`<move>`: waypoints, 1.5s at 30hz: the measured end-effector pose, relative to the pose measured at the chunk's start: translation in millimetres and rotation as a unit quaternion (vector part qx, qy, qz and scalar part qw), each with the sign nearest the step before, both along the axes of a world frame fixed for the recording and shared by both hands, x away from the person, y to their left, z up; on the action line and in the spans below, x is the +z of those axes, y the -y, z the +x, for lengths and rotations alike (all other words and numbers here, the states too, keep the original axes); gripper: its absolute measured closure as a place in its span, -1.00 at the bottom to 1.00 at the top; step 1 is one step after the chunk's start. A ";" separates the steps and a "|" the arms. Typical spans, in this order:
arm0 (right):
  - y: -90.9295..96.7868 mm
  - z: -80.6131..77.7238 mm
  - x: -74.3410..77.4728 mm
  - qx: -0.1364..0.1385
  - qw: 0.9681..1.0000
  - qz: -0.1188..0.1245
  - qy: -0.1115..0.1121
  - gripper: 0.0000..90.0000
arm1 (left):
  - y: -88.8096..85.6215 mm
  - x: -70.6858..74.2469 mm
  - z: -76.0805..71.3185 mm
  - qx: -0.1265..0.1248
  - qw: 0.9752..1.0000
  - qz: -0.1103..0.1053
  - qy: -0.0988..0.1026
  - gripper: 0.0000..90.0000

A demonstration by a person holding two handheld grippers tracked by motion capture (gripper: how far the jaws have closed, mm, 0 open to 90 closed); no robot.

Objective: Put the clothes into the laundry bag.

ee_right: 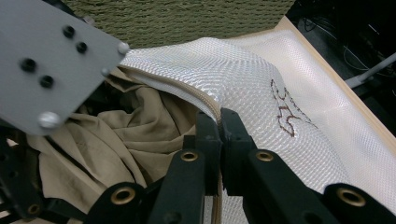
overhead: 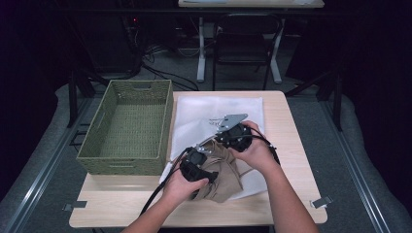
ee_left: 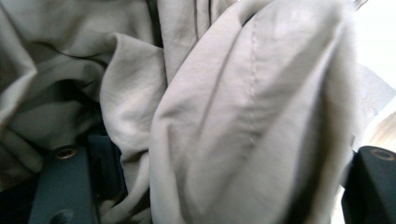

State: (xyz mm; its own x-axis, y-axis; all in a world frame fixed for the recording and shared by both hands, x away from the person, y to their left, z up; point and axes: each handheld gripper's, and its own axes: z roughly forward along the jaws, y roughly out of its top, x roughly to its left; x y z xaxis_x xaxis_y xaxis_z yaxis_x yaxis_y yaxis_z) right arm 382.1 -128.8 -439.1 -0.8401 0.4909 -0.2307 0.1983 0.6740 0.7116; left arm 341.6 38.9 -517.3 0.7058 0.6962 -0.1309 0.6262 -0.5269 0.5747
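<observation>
A beige garment [overhead: 224, 180] lies bunched at the mouth of a white mesh bag [overhead: 214, 109] on the table. My right gripper [overhead: 217, 141] is shut on the bag's zippered edge [ee_right: 205, 100] and holds it lifted over the garment [ee_right: 130, 135]; its fingertips [ee_right: 219, 123] meet on the seam. My left gripper [overhead: 206, 167] is pushed into the cloth. In the left gripper view its jaws stand wide apart at the lower corners, with a loose fold of the garment [ee_left: 243, 116] bulging between them. Its grey plate [ee_right: 51, 60] sits close to my right gripper.
A green woven basket [overhead: 128, 126] stands on the left half of the wooden table [overhead: 286, 126], touching the bag's left side. Behind the table are a chair [overhead: 245, 43] and cables on the floor.
</observation>
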 end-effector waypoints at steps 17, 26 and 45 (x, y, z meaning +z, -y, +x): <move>0.6 0.2 -0.1 0.001 1.000 0.003 0.000 0.95 | -14.6 17.0 -18.9 0.003 1.000 -0.011 0.021 -0.51; -0.2 -0.3 -0.4 0.002 1.000 0.003 -0.002 0.95 | -22.7 11.7 -19.7 0.000 1.000 -0.022 0.017 -0.37; -4.2 -3.6 0.6 0.009 1.000 0.002 -0.001 0.95 | -24.2 14.7 -8.8 -0.001 0.999 -0.049 0.021 0.29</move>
